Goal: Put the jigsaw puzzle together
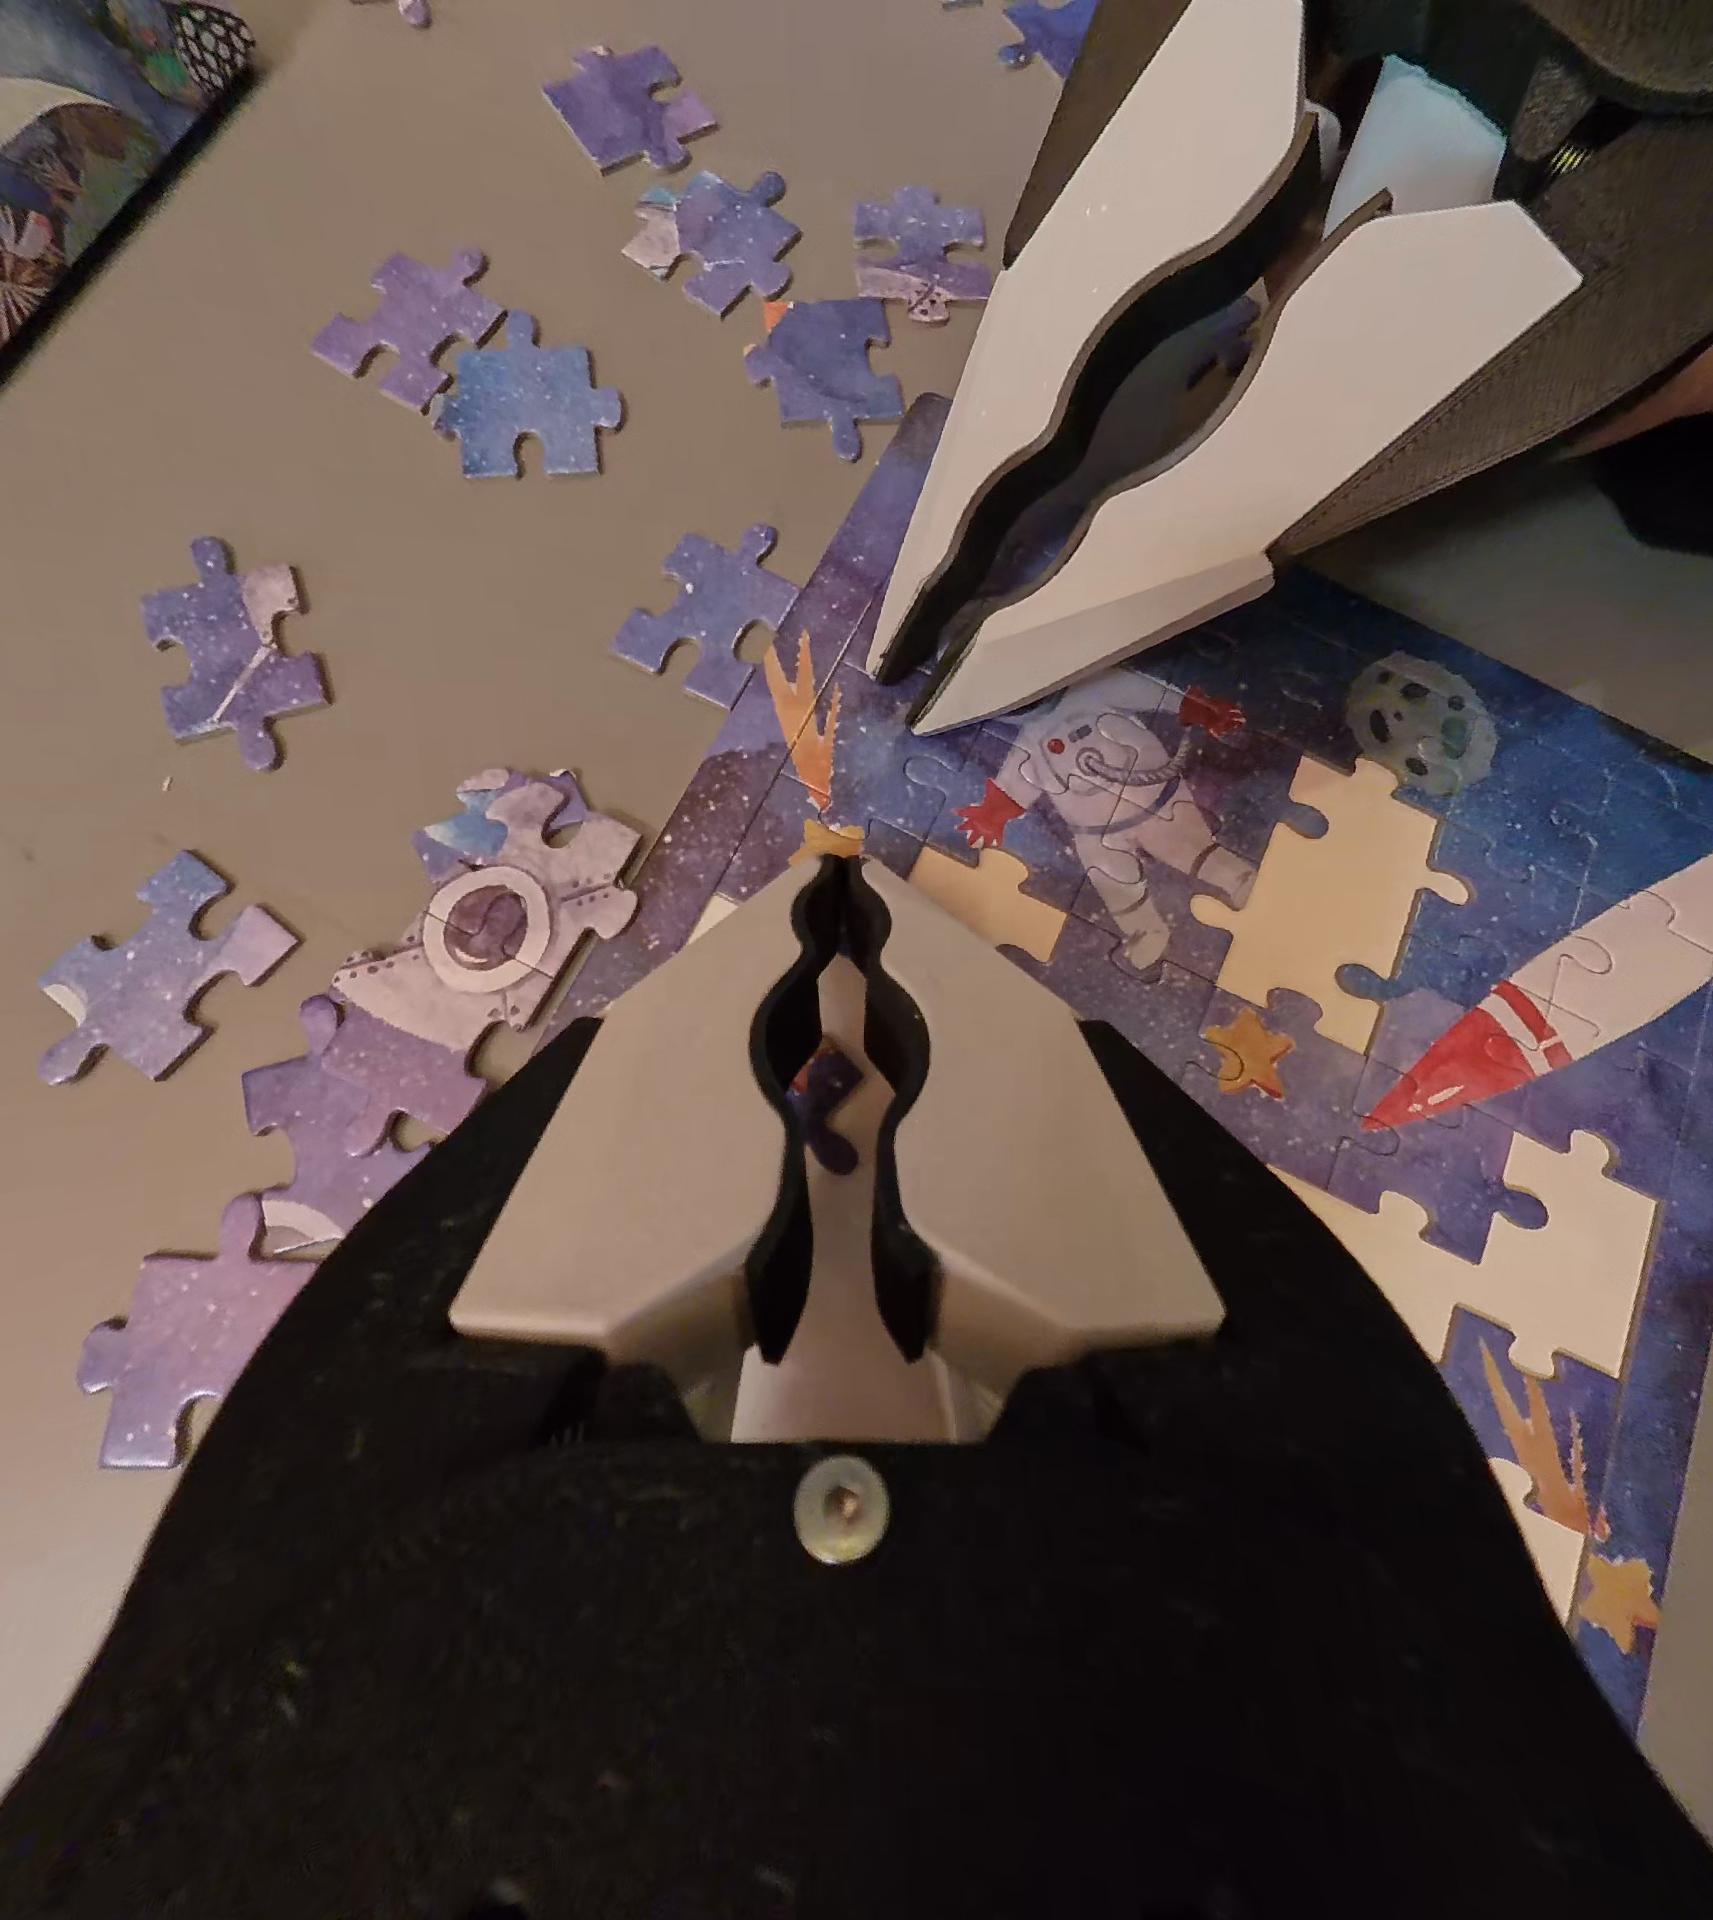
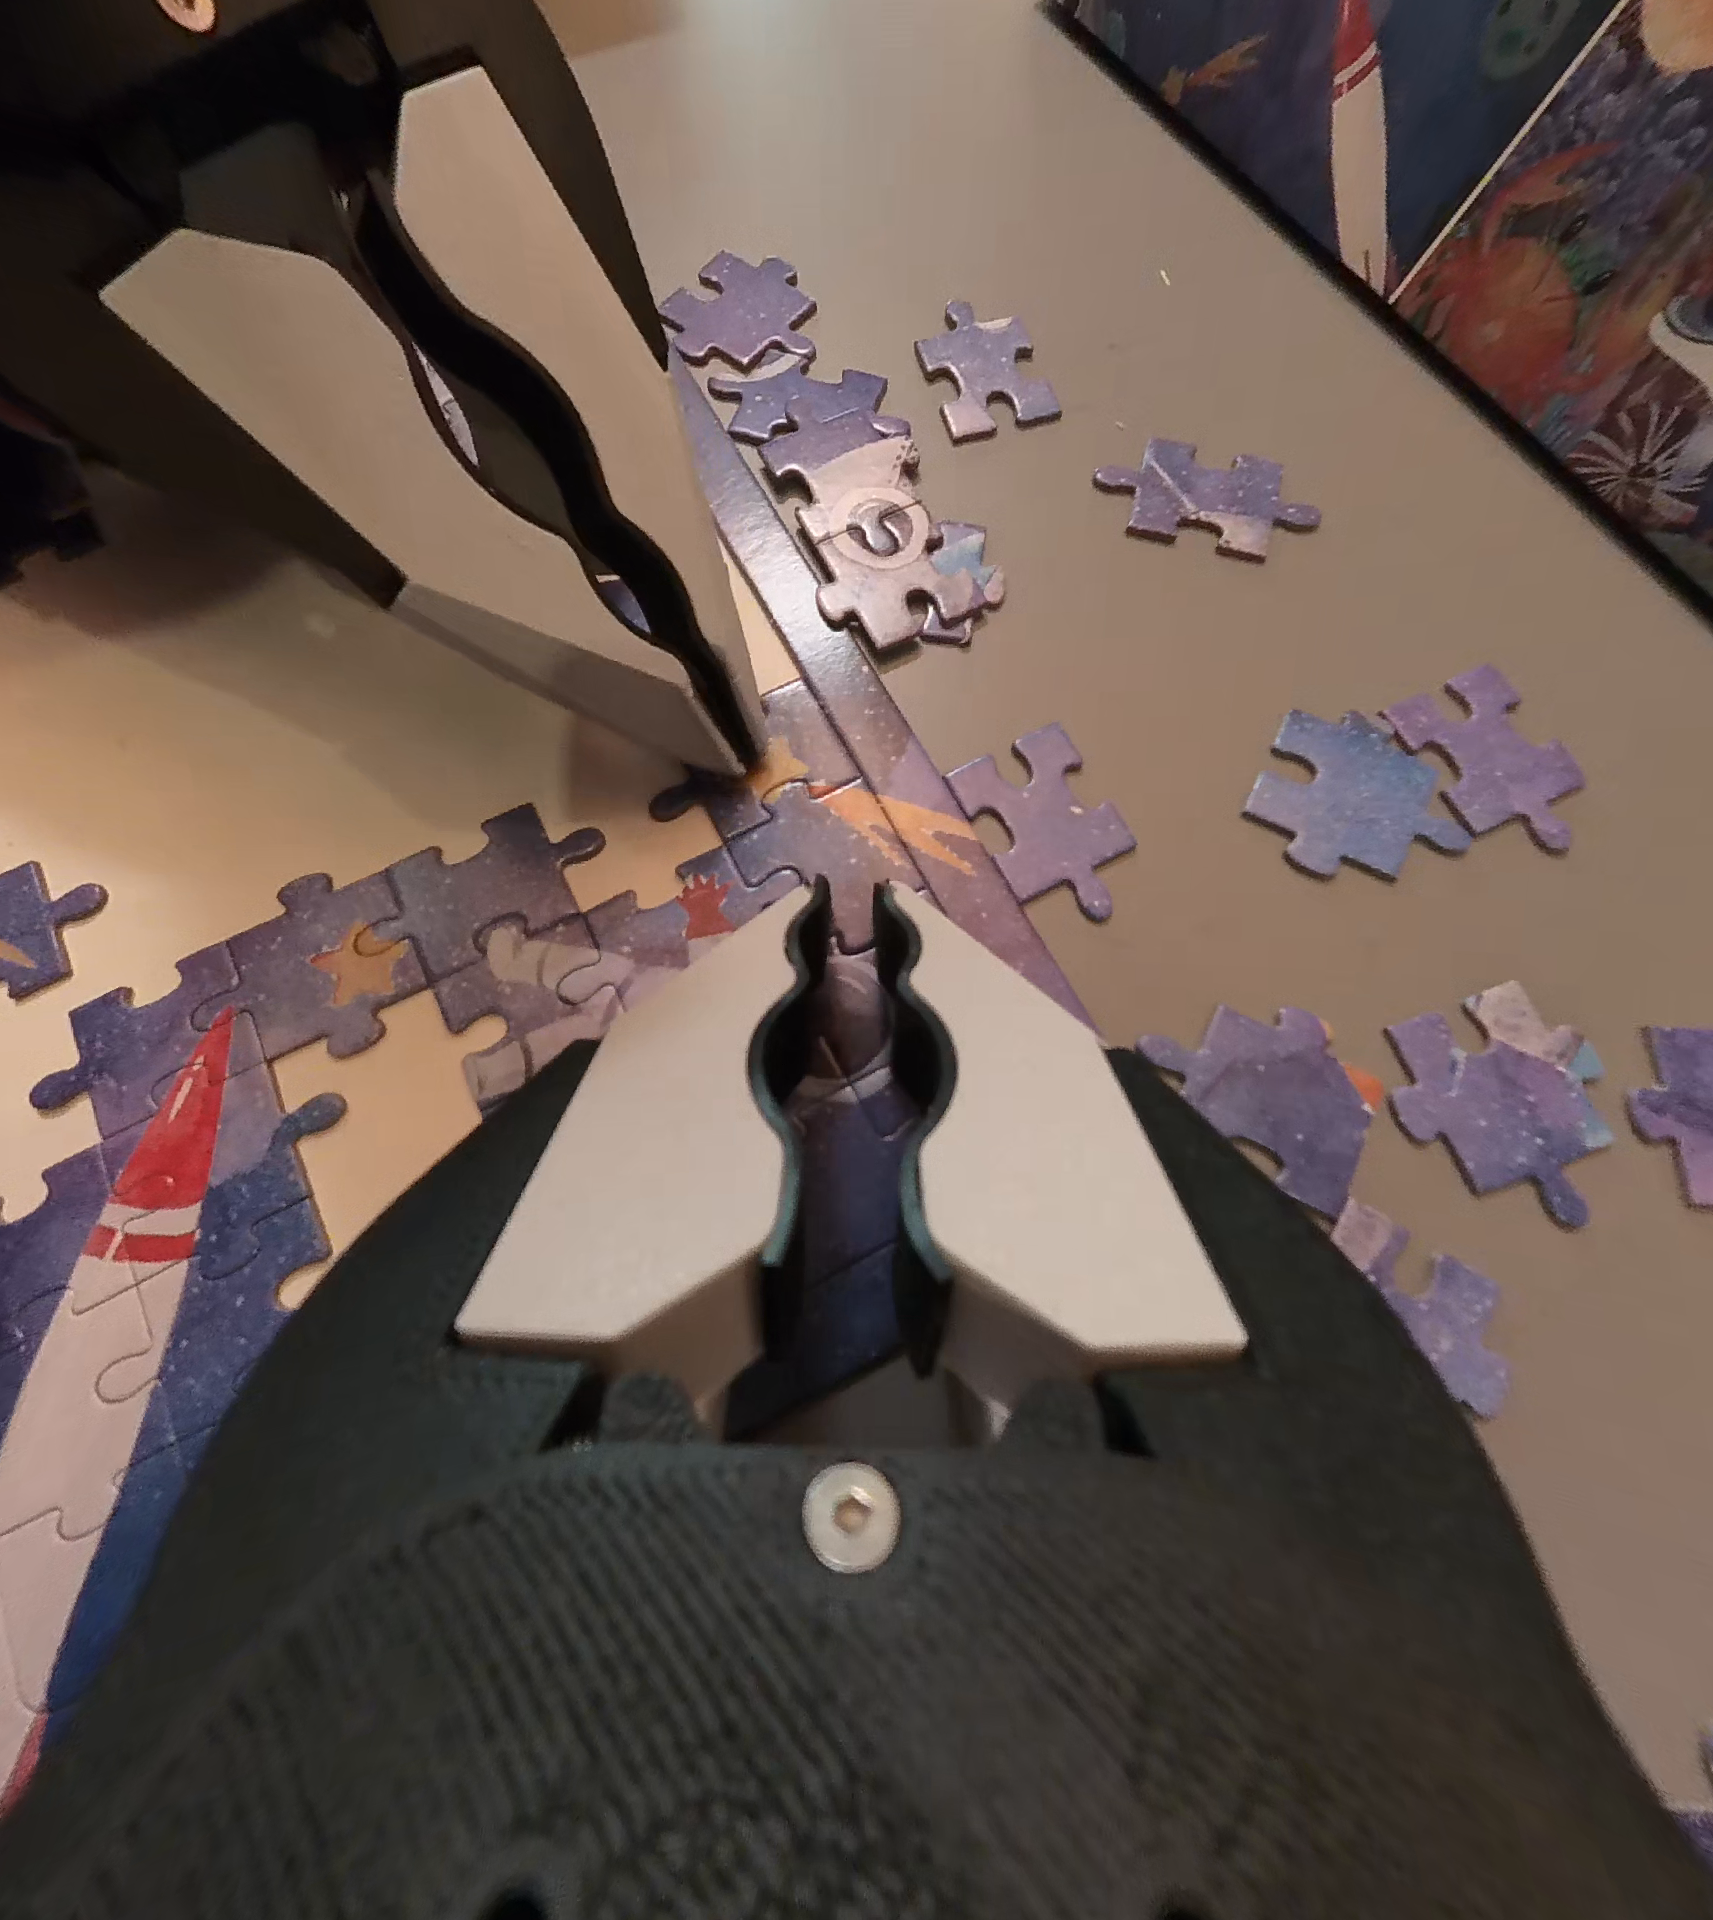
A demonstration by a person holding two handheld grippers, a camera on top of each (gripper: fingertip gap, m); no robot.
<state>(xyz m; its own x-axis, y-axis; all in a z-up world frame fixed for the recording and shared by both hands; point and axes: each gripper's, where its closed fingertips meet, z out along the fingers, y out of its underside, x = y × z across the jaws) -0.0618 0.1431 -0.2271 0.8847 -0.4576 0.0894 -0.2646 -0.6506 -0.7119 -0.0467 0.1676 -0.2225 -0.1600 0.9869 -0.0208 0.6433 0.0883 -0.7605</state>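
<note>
While both tools press tips onto a half-built space puzzle (image 1: 1517, 935), the left tool (image 1: 839, 868) is closed, empty. The right tool (image 2: 847, 904) stands narrowly apart, gripping nothing; loose purple pieces (image 1: 519, 405) litter the grey table (image 1: 416, 644) alongside.

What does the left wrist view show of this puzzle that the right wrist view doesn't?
Only the left wrist view shows the grey moon and the astronaut's whole body. Only the right wrist view shows the large bare cream area of the board. Both show the rocket, the loose pieces on the grey table, the joined porthole pieces, and both grippers, the left one with tips together on an orange star piece, the right one slightly parted.
</note>
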